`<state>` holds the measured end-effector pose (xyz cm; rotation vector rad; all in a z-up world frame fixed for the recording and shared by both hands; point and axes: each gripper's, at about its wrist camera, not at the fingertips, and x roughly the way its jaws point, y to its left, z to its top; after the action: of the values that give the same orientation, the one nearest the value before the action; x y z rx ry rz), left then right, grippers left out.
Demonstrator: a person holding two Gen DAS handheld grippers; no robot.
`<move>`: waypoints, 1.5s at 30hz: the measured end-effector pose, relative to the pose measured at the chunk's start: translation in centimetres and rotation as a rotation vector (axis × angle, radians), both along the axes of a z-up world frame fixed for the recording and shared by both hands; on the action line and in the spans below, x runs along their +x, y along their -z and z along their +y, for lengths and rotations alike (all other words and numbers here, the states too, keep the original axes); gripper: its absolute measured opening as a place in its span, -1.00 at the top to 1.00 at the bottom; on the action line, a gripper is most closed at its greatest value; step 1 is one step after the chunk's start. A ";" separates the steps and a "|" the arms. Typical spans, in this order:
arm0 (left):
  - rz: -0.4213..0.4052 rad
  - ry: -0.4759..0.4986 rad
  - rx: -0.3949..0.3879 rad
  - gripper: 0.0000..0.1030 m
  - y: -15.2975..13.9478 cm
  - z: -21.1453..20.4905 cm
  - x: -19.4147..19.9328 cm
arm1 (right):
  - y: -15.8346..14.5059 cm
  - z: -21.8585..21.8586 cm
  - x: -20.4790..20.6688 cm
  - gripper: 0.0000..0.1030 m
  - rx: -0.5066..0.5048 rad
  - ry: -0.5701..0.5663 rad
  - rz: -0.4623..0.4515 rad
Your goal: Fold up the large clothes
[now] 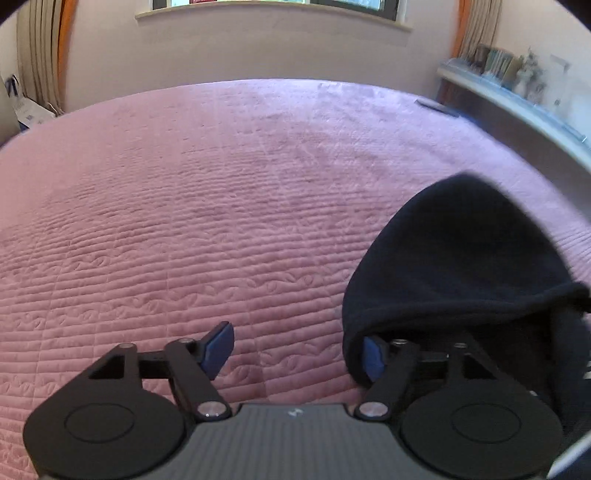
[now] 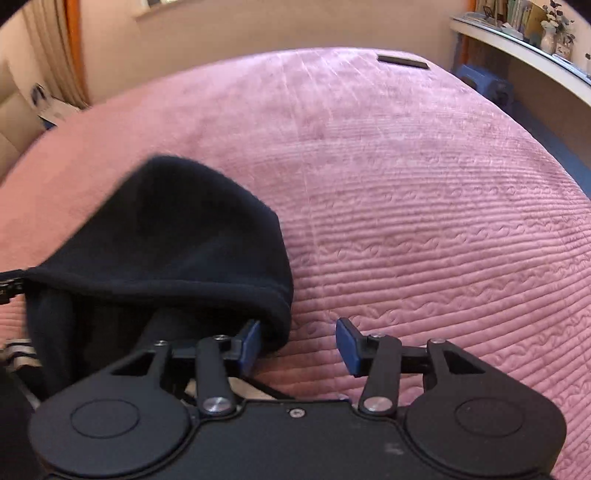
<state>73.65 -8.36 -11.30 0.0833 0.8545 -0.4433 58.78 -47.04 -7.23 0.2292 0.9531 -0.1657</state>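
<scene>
Dark blue hoodie (image 1: 461,266) lies bunched on the pink bed (image 1: 184,221) between both spread-apart claws, left claw (image 1: 295,350) and right claw (image 2: 299,343), so I think spreading it flat comes next.

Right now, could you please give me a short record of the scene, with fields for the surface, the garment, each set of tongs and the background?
surface: pink quilted bedspread, stitched in rows
garment: dark navy hood, bunched between the two tongs
left tongs: open; hood edge drapes over the right-side blue pad
right tongs: open; hood edge lies over the left-side blue pad
grip: nothing pinched in either view
background: window sill, curtains, shelf with books and a vase
far bed edge: flat dark object, unclear
</scene>
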 end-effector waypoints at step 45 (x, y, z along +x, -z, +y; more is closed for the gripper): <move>-0.096 0.442 -0.460 0.81 -11.3 2.3 -10.1 | -13.8 11.9 -10.5 0.68 -0.202 -0.379 -0.407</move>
<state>63.57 -6.04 -0.01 -0.1342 0.6191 -1.0326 48.25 -35.11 6.58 -0.1053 0.5547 0.1311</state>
